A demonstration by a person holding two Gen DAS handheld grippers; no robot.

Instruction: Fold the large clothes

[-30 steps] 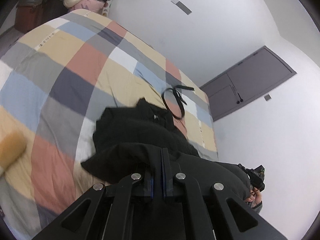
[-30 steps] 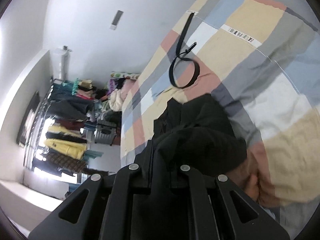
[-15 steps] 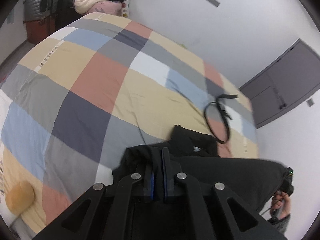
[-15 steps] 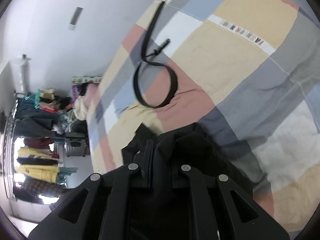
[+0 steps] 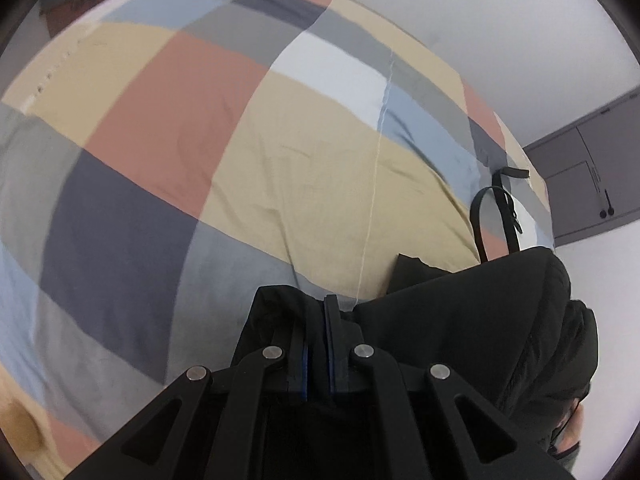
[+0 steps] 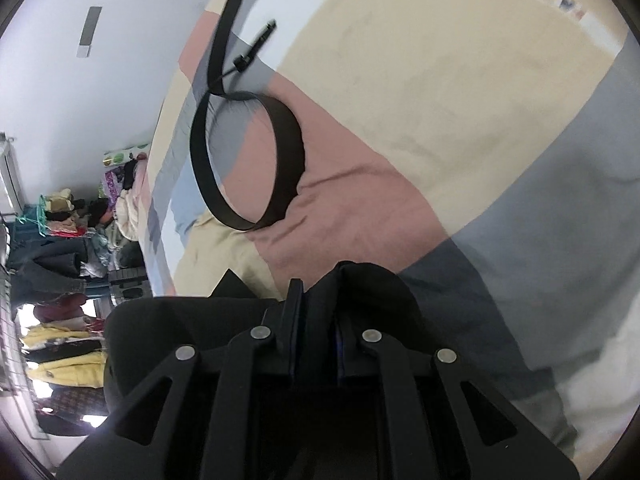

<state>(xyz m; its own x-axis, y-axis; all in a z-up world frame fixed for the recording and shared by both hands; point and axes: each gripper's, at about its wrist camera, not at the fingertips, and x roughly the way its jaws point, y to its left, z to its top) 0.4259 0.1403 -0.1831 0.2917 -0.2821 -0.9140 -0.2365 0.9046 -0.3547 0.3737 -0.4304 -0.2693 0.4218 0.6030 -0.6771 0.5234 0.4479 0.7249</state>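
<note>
since the earlier frames both grippers have come down toward the bed, carrying the black garment with them: the checked bedspread now fills nearly all of each view, and the far end of the room with its pile of clothes has slid out of the left wrist view.

nearest the lens, the left gripper (image 5: 316, 312) has its jaws pressed together on a fold of the black garment (image 5: 472, 312), with the cloth bunched over and around the fingertips. the right gripper (image 6: 316, 300) likewise pinches the same black garment (image 6: 360, 292), a rounded hump of fabric rising over its right finger. the garment hangs between the two grippers as a dark, stretched mass, and in the left wrist view it runs off to the right, where a bit of the person's hand (image 5: 570, 436) shows at the edge.

just beyond the garment lies the checked bedspread (image 5: 312, 168) in blocks of tan, salmon, grey, navy, pale blue and white, lightly creased. farther out on it, apart from the garment, a black belt (image 6: 280, 168) lies curled in a loop with its free end trailing toward the wall.

beyond the bed's edge stand a white wall (image 5: 460, 12) and a grey door (image 5: 588, 184). in the right wrist view, a crowded clothes rack (image 6: 60, 340) stands at the far end of the room.
</note>
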